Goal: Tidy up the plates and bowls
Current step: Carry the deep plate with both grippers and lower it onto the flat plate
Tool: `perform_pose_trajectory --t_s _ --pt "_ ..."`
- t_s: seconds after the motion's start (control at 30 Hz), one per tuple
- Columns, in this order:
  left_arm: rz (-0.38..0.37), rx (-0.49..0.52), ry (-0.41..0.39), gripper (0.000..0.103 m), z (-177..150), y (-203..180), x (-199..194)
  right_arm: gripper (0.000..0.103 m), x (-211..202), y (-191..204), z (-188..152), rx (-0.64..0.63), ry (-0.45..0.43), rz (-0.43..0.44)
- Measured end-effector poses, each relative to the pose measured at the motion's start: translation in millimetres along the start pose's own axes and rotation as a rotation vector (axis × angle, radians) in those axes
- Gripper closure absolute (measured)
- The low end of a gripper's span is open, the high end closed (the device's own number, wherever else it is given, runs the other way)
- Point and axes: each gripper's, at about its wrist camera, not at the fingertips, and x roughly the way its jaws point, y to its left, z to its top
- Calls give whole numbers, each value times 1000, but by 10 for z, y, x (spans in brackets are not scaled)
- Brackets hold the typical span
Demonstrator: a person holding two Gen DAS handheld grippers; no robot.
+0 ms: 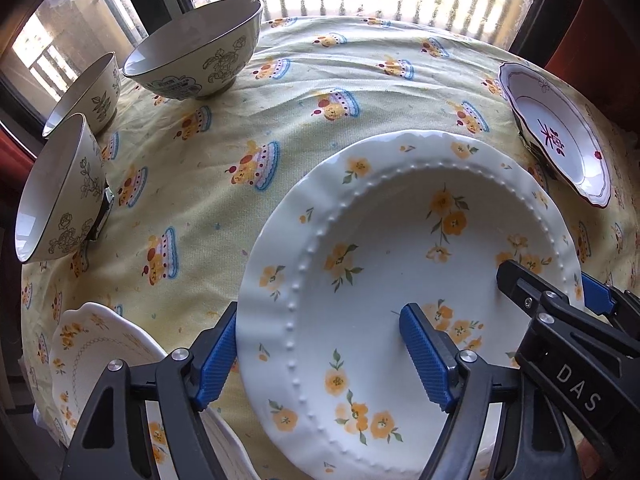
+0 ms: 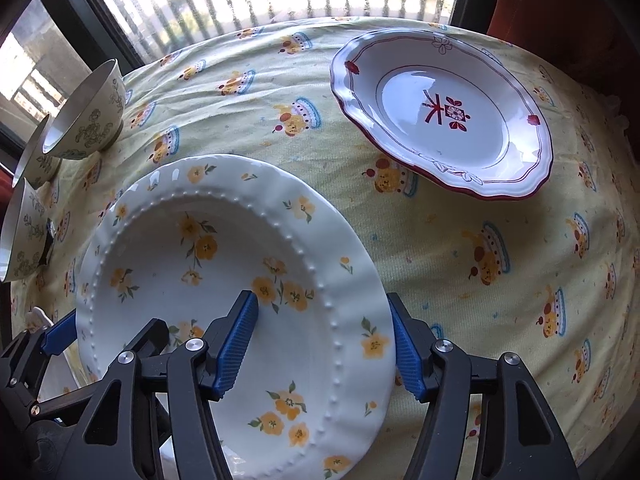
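**Three bowls, three plates, both grippers at the yellow-flower plate**

I count three bowls: one (image 1: 196,52), a second (image 1: 86,92), a third (image 1: 60,196), all left of and beyond the yellow-flower plate (image 1: 384,264). Plates number three: that one, a red-trimmed plate (image 2: 444,116) beyond it to the right, and a scalloped plate (image 1: 92,356) at its near left. All sit on the tablecloth (image 1: 312,92).

My left gripper (image 1: 320,360) is spread wide, straddling the plate's left rim. My right gripper (image 2: 324,344) straddles the right rim, equally wide; I cannot tell whether either pinches.
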Motion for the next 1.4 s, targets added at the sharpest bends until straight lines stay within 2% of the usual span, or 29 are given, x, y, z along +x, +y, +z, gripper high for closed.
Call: perform_pose_trajectory --t_s 0.37,0.77,1.1,1.4 --pt "-54 7 -3 29 -190 53 -160 36 -272 -110 -210 33 -28 -24" --pt "-119 37 -31 29 -320 214 -455 36 -583 42 -378 71 -71 -71" --pt "-143 50 -73 29 -437 561 -666 36 -823 373 -491 84 -99 -93" --pt "-163 11 -86 29 -601 1033 -781 36 -931 813 -612 66 -112 -94"
